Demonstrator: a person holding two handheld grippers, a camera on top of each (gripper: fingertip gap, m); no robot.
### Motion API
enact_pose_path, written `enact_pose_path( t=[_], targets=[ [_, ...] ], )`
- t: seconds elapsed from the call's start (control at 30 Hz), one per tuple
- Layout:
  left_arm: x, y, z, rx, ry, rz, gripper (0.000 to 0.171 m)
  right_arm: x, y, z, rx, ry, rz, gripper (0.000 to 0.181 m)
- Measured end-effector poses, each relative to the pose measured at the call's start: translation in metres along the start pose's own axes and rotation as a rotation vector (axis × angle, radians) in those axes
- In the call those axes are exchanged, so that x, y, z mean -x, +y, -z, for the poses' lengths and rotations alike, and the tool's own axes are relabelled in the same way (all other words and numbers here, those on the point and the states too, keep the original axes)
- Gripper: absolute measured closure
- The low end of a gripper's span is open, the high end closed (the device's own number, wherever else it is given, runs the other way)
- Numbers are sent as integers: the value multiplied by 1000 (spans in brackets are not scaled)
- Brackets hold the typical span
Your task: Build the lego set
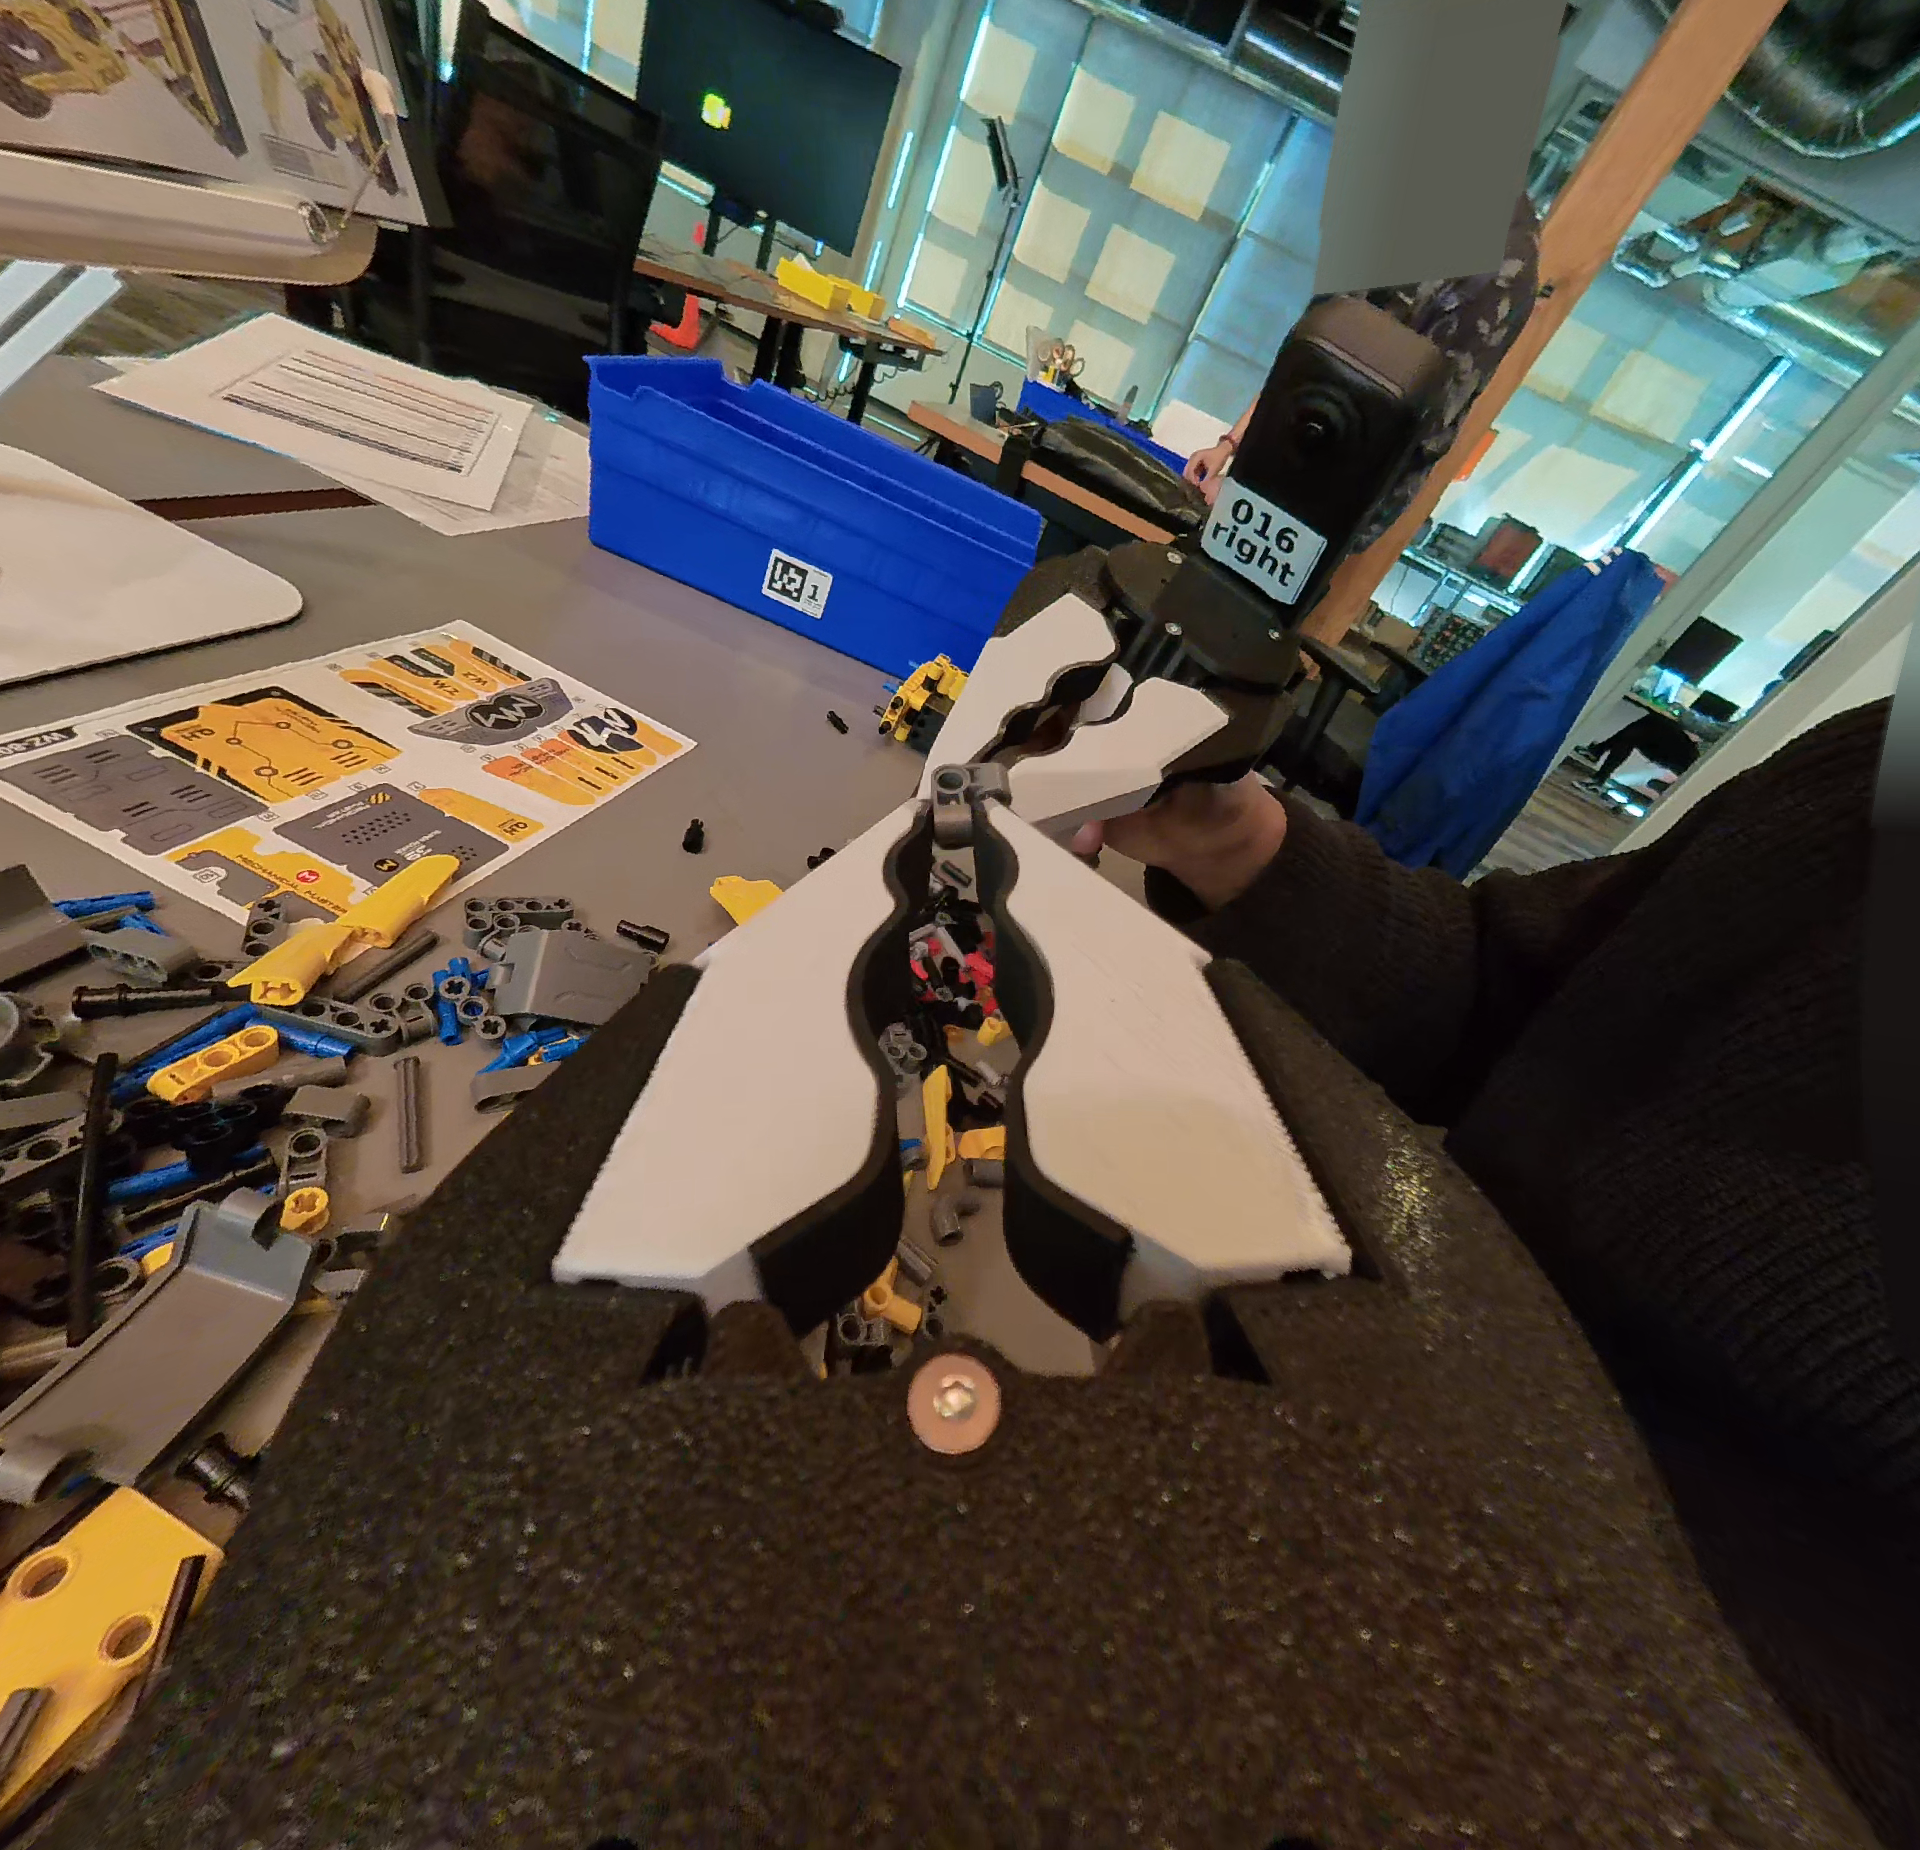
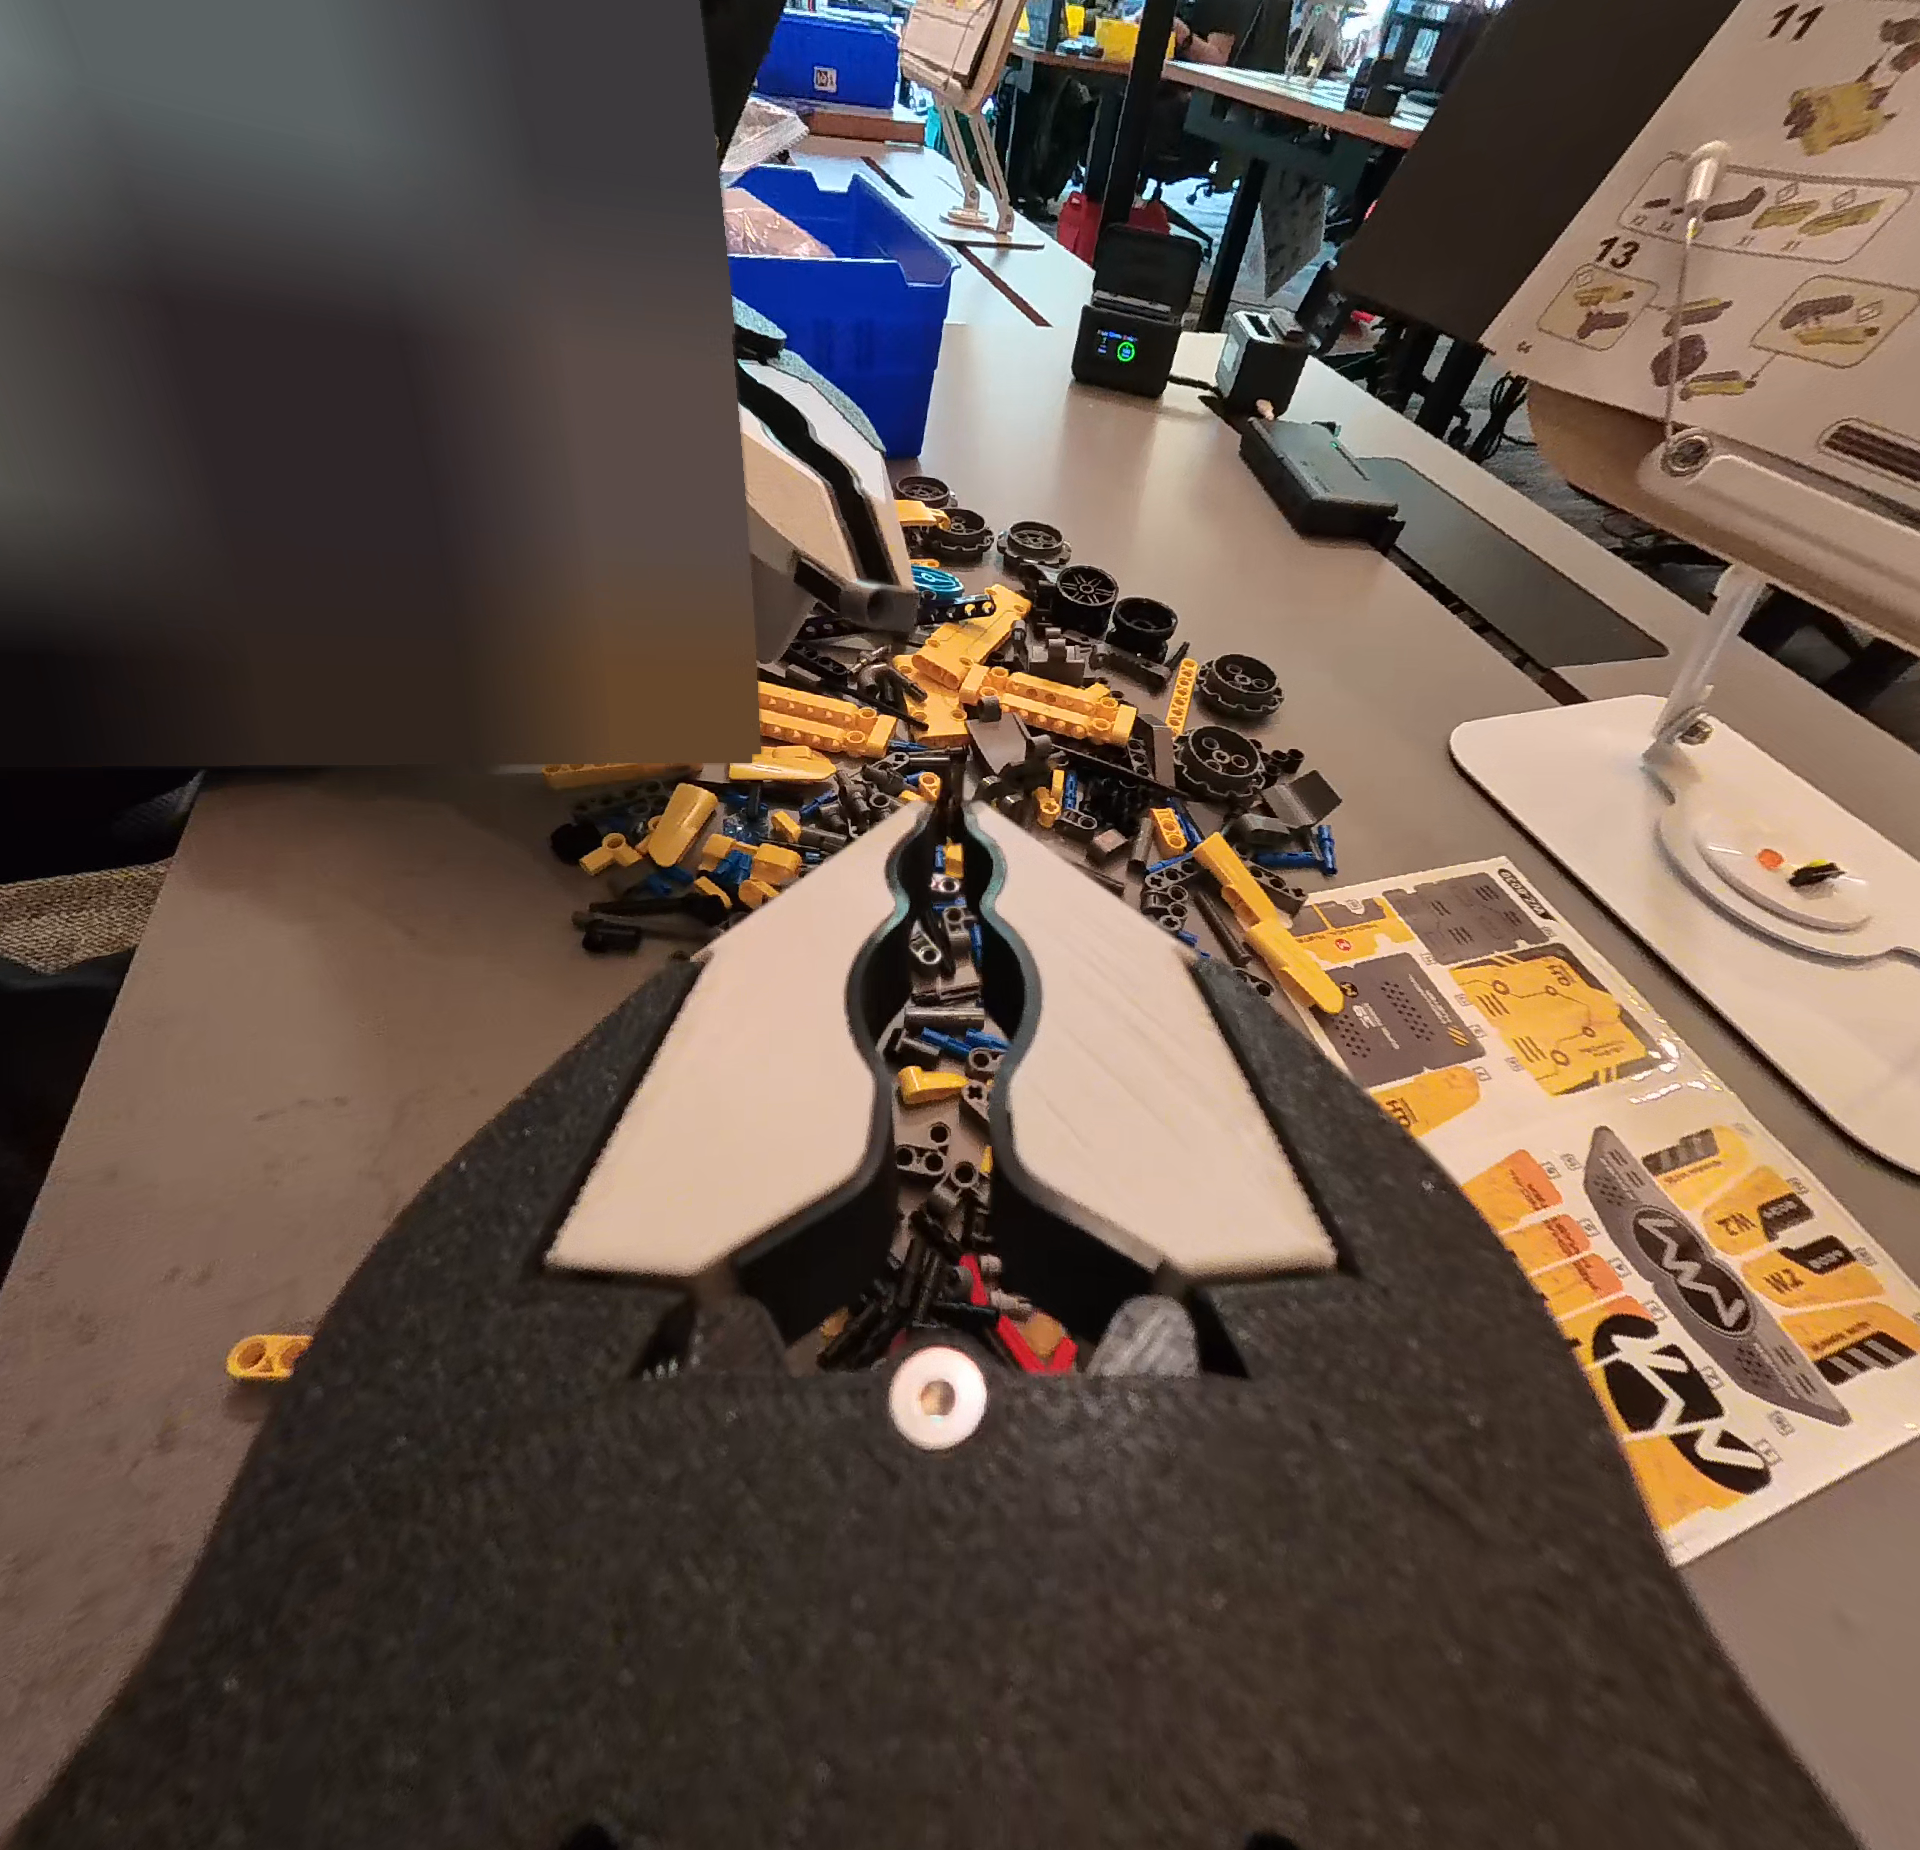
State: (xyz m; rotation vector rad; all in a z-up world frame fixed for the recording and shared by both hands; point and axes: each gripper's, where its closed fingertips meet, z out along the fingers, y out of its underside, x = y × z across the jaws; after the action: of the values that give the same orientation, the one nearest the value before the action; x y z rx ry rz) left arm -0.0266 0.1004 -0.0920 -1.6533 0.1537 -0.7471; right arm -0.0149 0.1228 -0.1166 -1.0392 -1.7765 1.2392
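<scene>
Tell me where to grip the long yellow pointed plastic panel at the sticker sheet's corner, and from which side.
Probably best: grip the long yellow pointed plastic panel across its narrow width near mid-length, from above, with the tool fingers crosswise. It lies flat, one end on the printed sticker sheet; small grey pieces crowd the other end.

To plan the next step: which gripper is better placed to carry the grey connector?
Left, probably: the left gripper clamps the grey connector at its tips; the right gripper only points toward it.
</scene>
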Motion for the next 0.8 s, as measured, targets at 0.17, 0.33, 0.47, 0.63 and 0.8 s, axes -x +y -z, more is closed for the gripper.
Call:
enact_pose_path(
  t=[0.17, 0.33, 0.47, 0.63, 0.8],
  targets=[
    [2, 3, -1, 18, -16, -7, 165, 0, -6, 3, -32, 1, 0, 177],
    [3, 6, -3, 35, -27, -18, 165, 0, -13, 7, -68, 8, 16, 178],
    [3, 7, -4, 42, -29, -17, 165, 2, -14, 7, -71, 0, 21, 177],
    [3, 9, -5, 48, -31, -21, 165, 4, -10, 4, -54, -13, 20, 177],
    [3, 9, -5, 50, -30, -22, 165, 4, -8, 3, -44, -15, 19, 177]
  ],
)
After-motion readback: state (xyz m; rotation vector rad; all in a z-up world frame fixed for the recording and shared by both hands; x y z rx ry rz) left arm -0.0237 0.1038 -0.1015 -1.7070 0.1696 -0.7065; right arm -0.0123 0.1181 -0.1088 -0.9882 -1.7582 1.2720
